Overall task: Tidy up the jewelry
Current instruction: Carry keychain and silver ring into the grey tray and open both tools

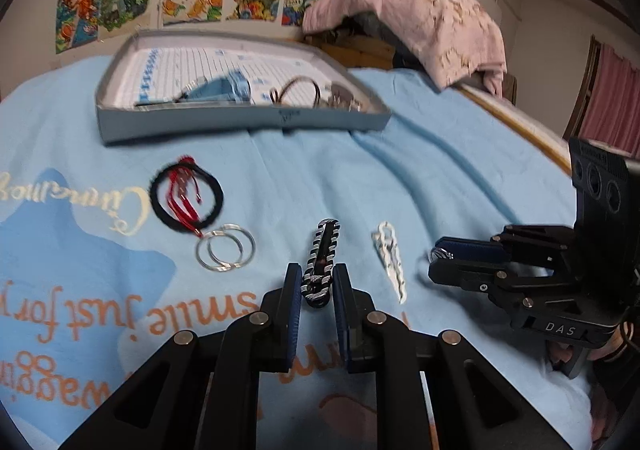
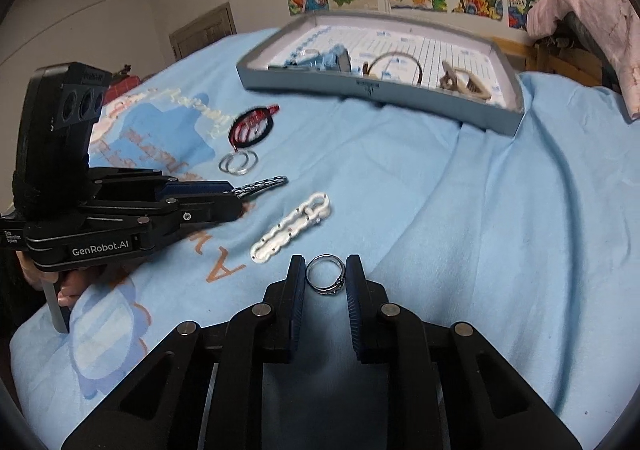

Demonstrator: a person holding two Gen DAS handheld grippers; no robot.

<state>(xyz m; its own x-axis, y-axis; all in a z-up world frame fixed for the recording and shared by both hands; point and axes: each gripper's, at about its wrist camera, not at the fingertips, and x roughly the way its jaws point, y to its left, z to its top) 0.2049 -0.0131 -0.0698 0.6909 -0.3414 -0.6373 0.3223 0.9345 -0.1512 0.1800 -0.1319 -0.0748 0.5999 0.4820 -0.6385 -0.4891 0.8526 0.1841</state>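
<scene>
My left gripper (image 1: pixel 317 282) is shut on the near end of a black-and-silver chain bracelet (image 1: pixel 322 256) that lies on the blue blanket; it also shows in the right wrist view (image 2: pixel 262 186). My right gripper (image 2: pixel 325 277) is shut on a silver ring (image 2: pixel 325 274). A white chain bracelet (image 1: pixel 390 256) (image 2: pixel 294 228) lies between the two grippers. Two silver hoops (image 1: pixel 225 249) (image 2: pixel 239 163) and a black band with red threads (image 1: pixel 186 197) (image 2: pixel 252 127) lie to the left.
A grey shallow box (image 1: pixel 240 121) (image 2: pixel 380 89) stands at the back and holds a blue item, a dark hoop and other jewelry. A pink cloth (image 1: pixel 420 17) covers furniture at the back right. Drawings hang on the wall.
</scene>
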